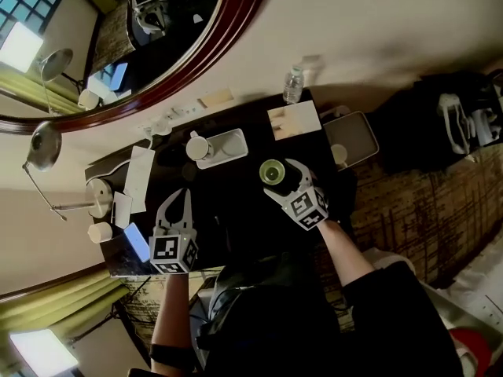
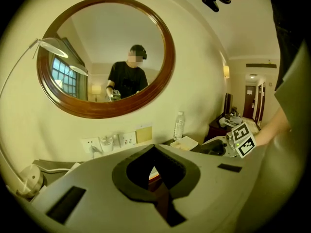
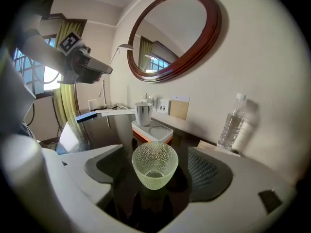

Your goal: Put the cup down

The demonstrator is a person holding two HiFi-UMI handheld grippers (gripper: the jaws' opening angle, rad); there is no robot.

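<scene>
1. dark glossy desk (image 1: pixel 236 210) against a cream wall, below an oval wood-framed mirror (image 1: pixel 240 34).
2. upright on the desk: green dimpled cup (image 3: pixel 154 165), between the wide-spread jaws of the right gripper (image 1: pixel 279 177), pads clear of both sides.
3. left gripper (image 2: pixel 154 149) pinched together on nothing.
4. behind the cup: white tray (image 3: pixel 160 131) with a mug (image 3: pixel 143 113); by the wall, water bottle (image 3: pixel 232 123), label too small to read.

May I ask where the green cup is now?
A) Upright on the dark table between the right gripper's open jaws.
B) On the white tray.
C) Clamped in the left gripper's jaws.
A: the green cup stands upright on the dark table, with the right gripper open on either side.
</scene>
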